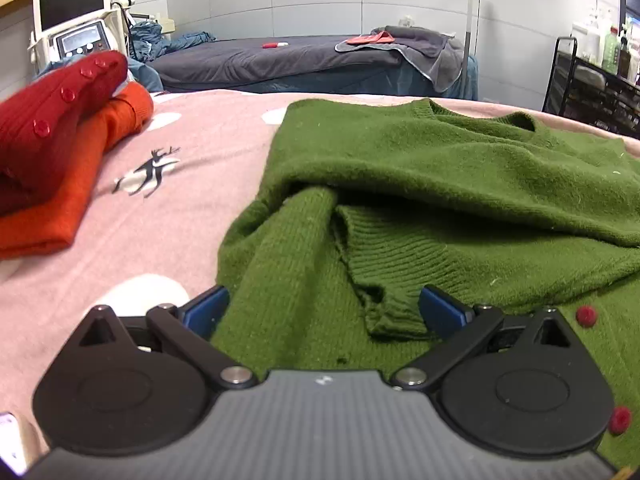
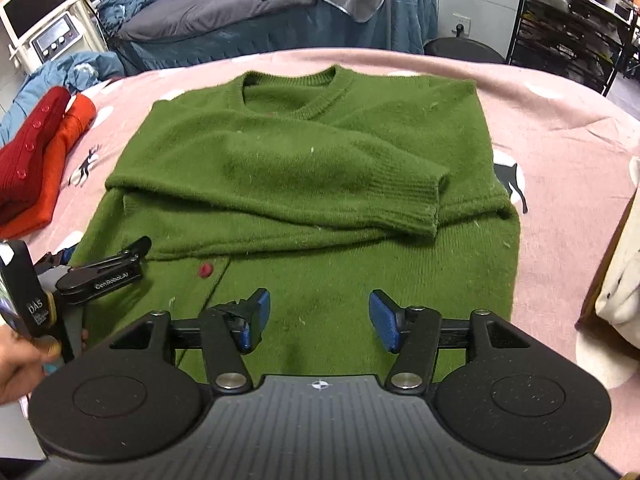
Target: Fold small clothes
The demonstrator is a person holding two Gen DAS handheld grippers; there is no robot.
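A green sweater [image 2: 304,168] lies flat on a bed covered by a pink blanket [image 2: 560,128], its neckline toward the bed's far edge and both sleeves folded across the chest. The right gripper [image 2: 316,320] hovers over the sweater's hem at the near edge, its blue pads spread wide with nothing between them. The left gripper [image 1: 324,312], held in a person's hand [image 2: 20,360] at the sweater's near left corner, also stands spread apart, its blue pads straddling the ribbed cuff [image 1: 384,280] of a folded sleeve without pressing on it. Small red buttons [image 1: 586,316] dot the knit near the hem. Toward the bed's left edge, a dark red cardigan [image 2: 32,148] rests folded on top of an orange garment [image 2: 60,152], well apart from the sweater.
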